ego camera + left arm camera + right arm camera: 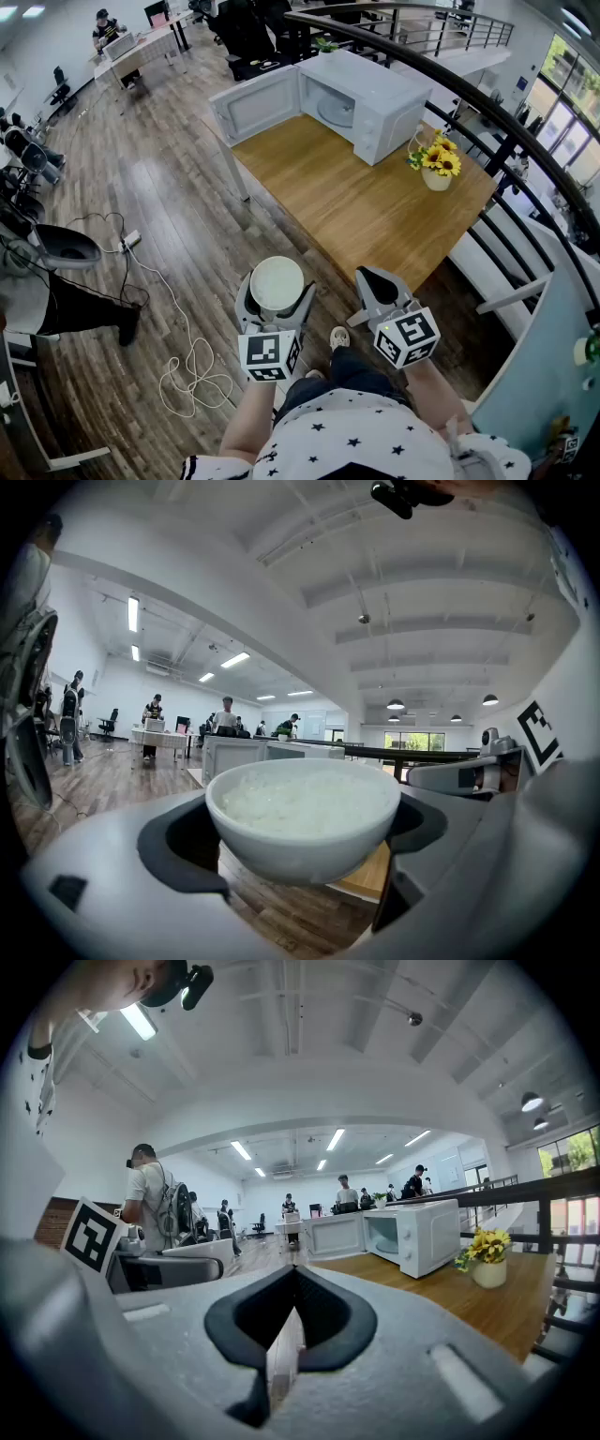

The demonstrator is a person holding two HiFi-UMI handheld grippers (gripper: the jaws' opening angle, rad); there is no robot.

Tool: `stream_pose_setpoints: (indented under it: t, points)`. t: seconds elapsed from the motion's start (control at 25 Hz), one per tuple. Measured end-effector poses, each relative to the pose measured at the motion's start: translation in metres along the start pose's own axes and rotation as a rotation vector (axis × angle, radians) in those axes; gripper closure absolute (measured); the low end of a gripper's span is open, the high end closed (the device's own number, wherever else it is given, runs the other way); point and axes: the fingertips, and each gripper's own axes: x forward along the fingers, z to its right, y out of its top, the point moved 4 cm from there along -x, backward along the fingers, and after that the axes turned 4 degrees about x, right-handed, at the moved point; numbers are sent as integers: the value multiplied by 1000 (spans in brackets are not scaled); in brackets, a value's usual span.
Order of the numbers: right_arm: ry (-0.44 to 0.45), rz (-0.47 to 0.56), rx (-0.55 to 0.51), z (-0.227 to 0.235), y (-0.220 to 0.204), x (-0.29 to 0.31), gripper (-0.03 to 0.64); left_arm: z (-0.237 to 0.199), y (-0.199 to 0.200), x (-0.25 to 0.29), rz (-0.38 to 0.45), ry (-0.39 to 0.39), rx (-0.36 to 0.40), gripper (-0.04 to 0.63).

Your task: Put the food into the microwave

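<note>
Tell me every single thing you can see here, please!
microwave: one, white, door open, at the far end of the table
table: one, brown wood, ahead of the person
sunflowers: one bunch, yellow, in a cream pot on the table, right of the microwave
bowl of rice: one, white, up in the air between the left gripper's fingers
cable: one, white, looped on the wooden floor at the left
railing: one, black, curving past the table's right side
people: several, far across the room
left gripper: one, grey, shut on the bowl of rice
right gripper: one, grey, fingers shut with nothing between them
</note>
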Motion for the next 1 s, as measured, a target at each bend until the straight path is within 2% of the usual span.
stream_pose_setpoints:
  t: [0.24, 0.4, 0.6, 0.8, 1.0]
  points:
    - [-13, 35, -6, -11, -4, -38, 612, 24, 3, -44, 34, 9, 16, 81]
    - [12, 47, -25, -21, 0, -53, 612, 31, 7, -63, 56, 24, 17, 81]
    - [32, 48, -32, -32, -4, -55, 612, 30, 7, -69, 70, 26, 20, 81]
    - [97, 49, -13, -49, -10, -52, 612, 25, 5, -76, 76, 21, 26, 81]
    - [83, 34, -16, -58, -17, -40, 611, 13, 2, -78, 72, 19, 25, 81]
